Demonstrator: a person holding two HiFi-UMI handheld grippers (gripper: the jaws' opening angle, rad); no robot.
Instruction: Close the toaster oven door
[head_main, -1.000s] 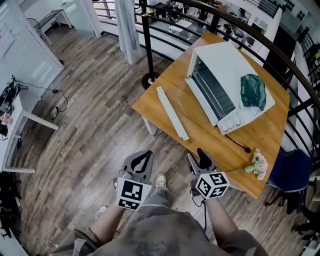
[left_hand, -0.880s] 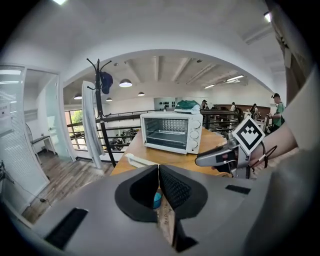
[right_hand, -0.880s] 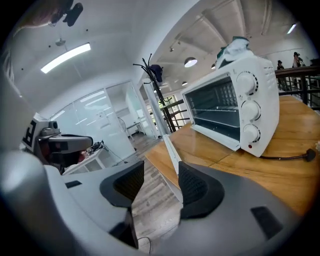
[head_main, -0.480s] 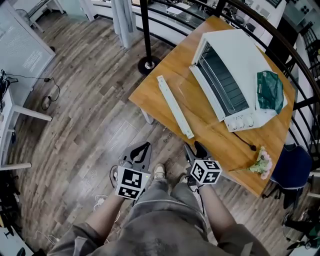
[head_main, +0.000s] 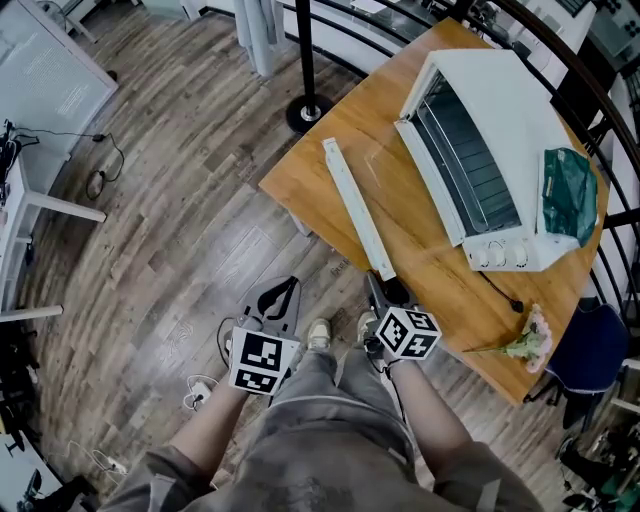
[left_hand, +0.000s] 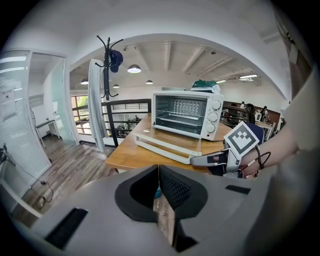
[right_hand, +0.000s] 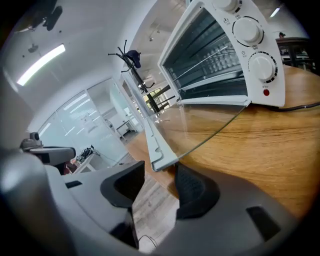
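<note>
plank floor (head_main: 150, 200) fills most of the room below the person, and a wooden table (head_main: 310, 180) juts in from the upper right. on it stands the white toaster oven (head_main: 510, 100), set toward the table's far right corner, with a green bag (head_main: 570, 190) on its top and a few flowers (head_main: 528, 342) lying by the table's near right edge. its door (head_main: 410, 195) is folded fully open, the glass lying flat over the tabletop and reaching toward the table's left edge. the white handle bar (head_main: 355, 205) marks the door's free edge. that bar is the thing to watch: its long axis runs from the table's far left side down toward the near corner, and its near end points almost straight at the right gripper (head_main: 388, 292). that gripper sits at the near corner with its jaws spread and nothing between them. in the right gripper view the bar's end lies just ahead of the gap and a little above it; whether a jaw tip touches the table edge there i can't quite make out. the left gripper (head_main: 280, 298) hangs over the floor, well apart from the table, jaws pressed together on nothing. so the right one is plainly the nearer. to my eye the closing will mean getting under that free edge and swinging it up and away, toward the oven's mouth on the hinge side.
</note>
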